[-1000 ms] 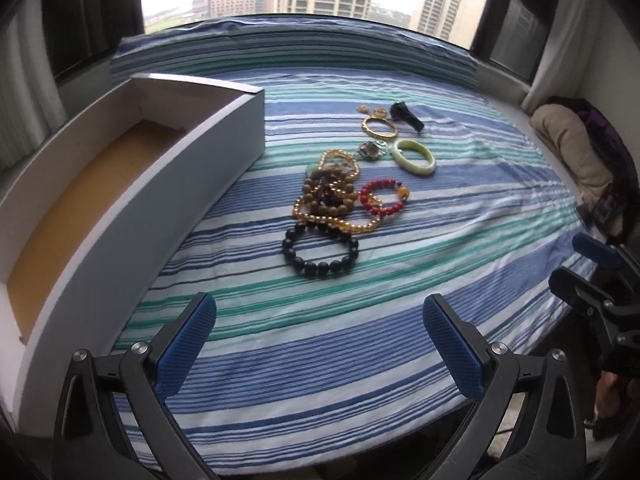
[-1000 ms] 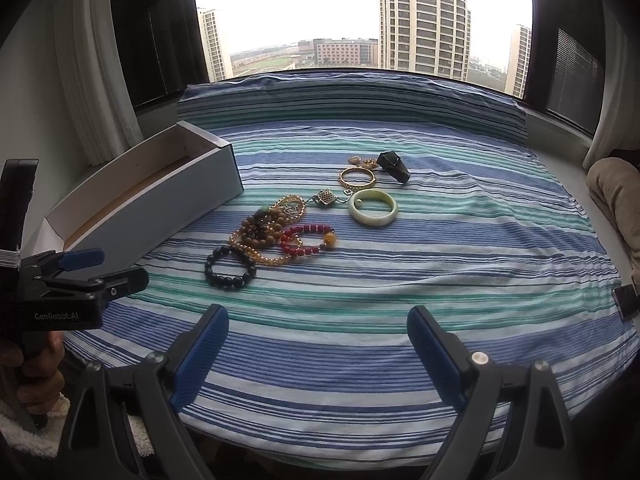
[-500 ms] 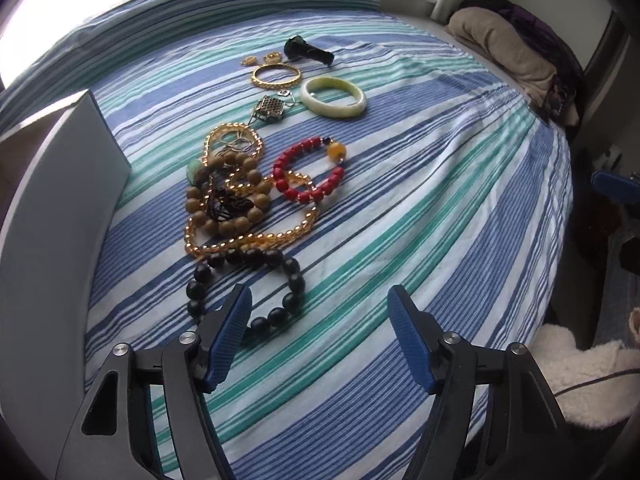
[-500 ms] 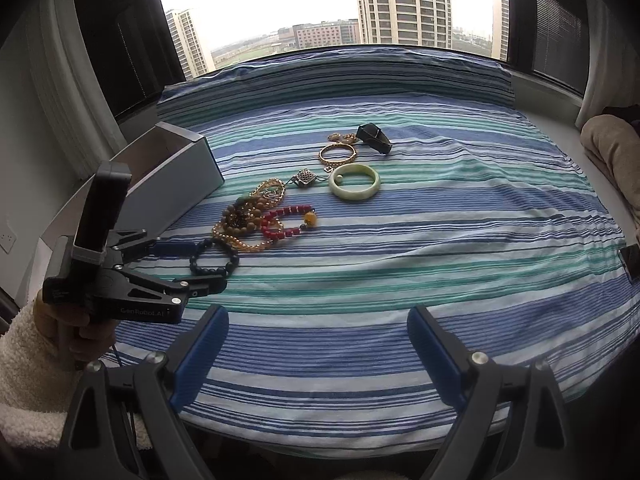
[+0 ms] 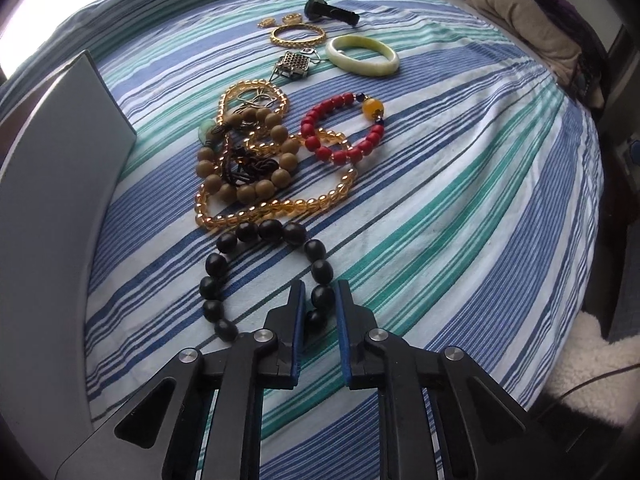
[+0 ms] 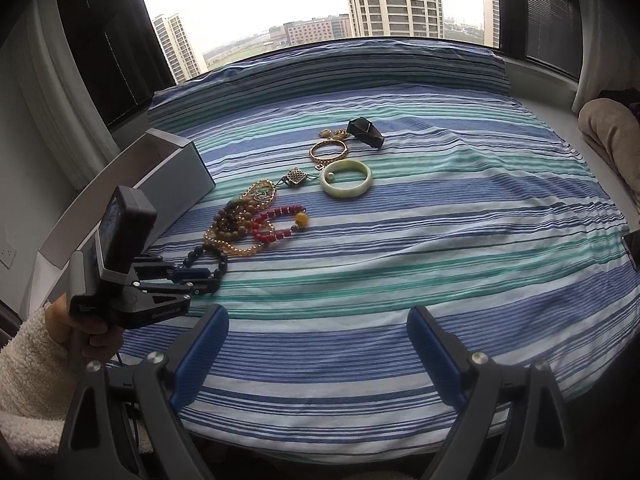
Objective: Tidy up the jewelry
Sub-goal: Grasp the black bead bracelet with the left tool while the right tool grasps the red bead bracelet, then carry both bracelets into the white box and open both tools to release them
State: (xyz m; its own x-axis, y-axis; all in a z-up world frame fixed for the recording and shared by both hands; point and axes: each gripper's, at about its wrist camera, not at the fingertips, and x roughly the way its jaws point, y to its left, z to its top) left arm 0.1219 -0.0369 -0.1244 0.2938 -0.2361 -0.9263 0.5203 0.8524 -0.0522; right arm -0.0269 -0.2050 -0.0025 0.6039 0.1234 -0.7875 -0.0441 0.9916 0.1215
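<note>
- Box (image 5: 60, 208): the open grey box lies on the striped bed (image 5: 460, 220) to the left of the left gripper (image 5: 319, 298); judging by the task, it is where the pieces go, so the lift should swing that way.
- Black bead bracelet (image 5: 256, 272): it lies on the bed right at the left gripper, its near-right side running between the blue pads (image 5: 298, 320). The jaws have just been closing and now pinch one or two beads there, while the rest of the loop lies slack ahead and to the left.
- Grip advice: round beads can roll out of flat pads, so keep the squeeze firm and raise slowly until the whole loop hangs free.
- Amber strand (image 5: 276, 204): it lies just ahead of the gripper, close against the far end of the black loop. Lift straight up first, so the loop does not drag it or the tangled wooden beads (image 5: 256, 160) beyond.
- Red bracelet (image 5: 344, 128) and jade bangle (image 5: 362, 54): ahead and to the right, clear of the lift.
- Right gripper (image 6: 318, 354): its jaws stand wide apart with nothing between them, hovering over the near edge of the bed, well short of the jewelry; it is best kept there until the left one clears.
</note>
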